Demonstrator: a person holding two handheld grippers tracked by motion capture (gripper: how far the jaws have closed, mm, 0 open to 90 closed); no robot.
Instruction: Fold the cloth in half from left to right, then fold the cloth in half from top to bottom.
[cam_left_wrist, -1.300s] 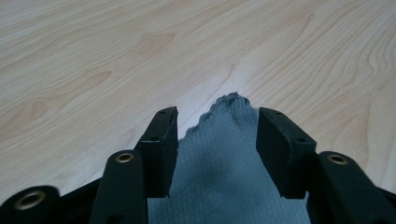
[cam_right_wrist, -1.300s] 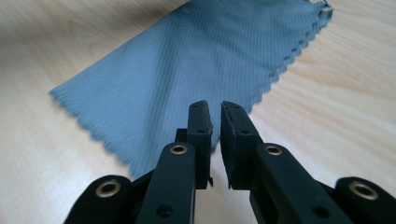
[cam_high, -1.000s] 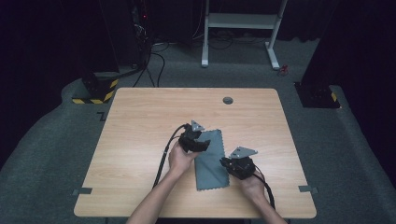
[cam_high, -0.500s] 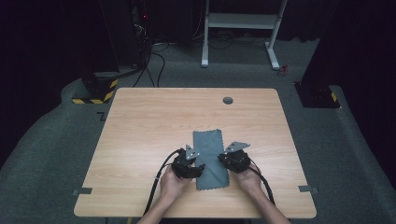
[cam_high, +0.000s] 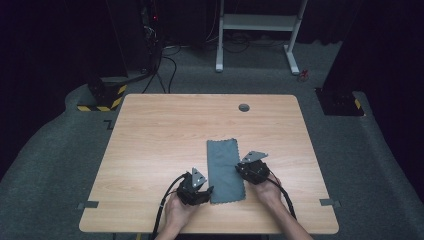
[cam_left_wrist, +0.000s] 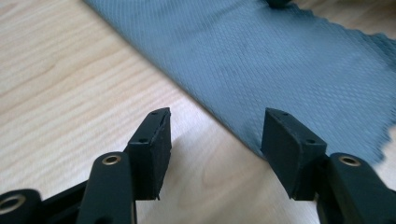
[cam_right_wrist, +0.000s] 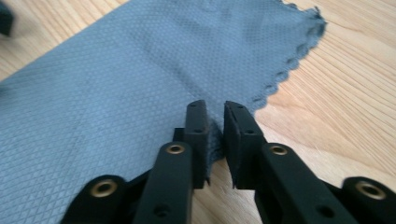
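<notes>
A grey textured cloth lies flat as a long strip on the wooden table. My left gripper hovers low at the cloth's near left corner. In the left gripper view the cloth has its edge running just past the gripper, which is open; its jaws have just closed a little with only bare wood between them. My right gripper sits at the cloth's right edge. In the right gripper view its pads stand a narrow gap apart, having just been opening, with a raised pucker of cloth between them.
A round cable hole sits near the table's far edge. Tape marks flag the near corners. A white desk frame and cables stand on the floor behind. Bare wood surrounds the cloth on all sides.
The left hand has come from the cloth's far left side back toward the near edge, to its near left corner. The cloth now lies straighter and narrower. The right hand has stayed put.
</notes>
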